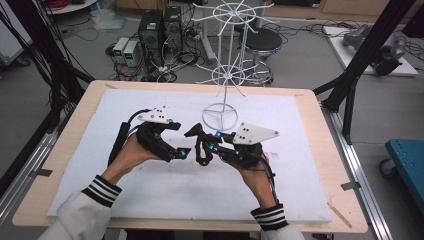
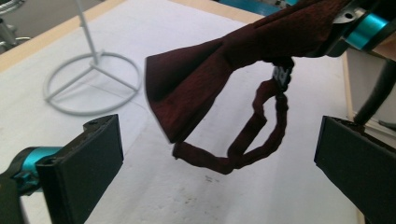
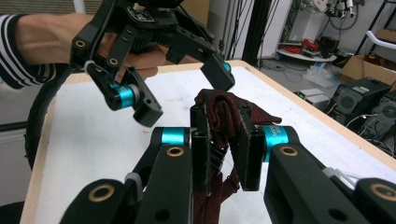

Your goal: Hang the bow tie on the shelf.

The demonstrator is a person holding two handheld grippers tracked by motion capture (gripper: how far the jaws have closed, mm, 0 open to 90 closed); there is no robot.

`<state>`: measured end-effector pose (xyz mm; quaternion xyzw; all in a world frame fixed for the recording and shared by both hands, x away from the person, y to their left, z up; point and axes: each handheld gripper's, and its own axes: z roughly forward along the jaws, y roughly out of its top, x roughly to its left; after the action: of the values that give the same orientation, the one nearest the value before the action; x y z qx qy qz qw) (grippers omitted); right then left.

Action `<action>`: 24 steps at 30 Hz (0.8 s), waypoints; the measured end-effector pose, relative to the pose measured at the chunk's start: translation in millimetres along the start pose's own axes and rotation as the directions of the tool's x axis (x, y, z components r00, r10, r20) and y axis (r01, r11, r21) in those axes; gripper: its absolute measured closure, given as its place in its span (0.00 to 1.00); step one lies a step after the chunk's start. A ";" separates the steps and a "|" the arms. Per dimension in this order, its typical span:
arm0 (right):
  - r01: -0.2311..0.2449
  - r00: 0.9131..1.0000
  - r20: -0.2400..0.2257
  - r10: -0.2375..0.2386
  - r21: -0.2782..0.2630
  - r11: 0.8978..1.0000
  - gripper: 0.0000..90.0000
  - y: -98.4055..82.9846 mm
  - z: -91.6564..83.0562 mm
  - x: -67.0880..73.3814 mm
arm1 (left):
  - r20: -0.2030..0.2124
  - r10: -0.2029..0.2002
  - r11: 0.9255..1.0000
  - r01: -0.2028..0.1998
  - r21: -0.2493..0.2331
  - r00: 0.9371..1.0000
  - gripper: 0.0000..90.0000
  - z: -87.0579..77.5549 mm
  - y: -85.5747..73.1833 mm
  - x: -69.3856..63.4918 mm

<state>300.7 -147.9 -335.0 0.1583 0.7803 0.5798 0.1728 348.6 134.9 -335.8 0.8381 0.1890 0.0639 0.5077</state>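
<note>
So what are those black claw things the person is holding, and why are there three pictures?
They are grabbing tools. The person holds one hand-held gripper in each hand, and squeezing shuts its two black jaws.

One picture comes from a camera above the table, looking down. The other two come from small cameras riding on each tool, looking along its jaws.

The right hand-held gripper is shut on a dark red bow tie, whose strap loop hangs down. The left hand-held gripper is open, with its jaws wide apart near the bow tie but not touching it.

On the table's white mat stands a white wire display rack with spokes for hanging things.
</note>
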 end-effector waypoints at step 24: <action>-0.036 0.999 0.010 0.037 -0.064 0.997 0.88 15.5 -10.3 -24.6 | -0.100 -0.006 0.995 -0.004 -0.100 0.995 0.02 -49.2 -44.9 3.2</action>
<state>318.7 -163.3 -315.3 0.1702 0.7573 0.6067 0.1716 325.5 195.4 -351.9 0.8071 0.2114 0.1150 0.5391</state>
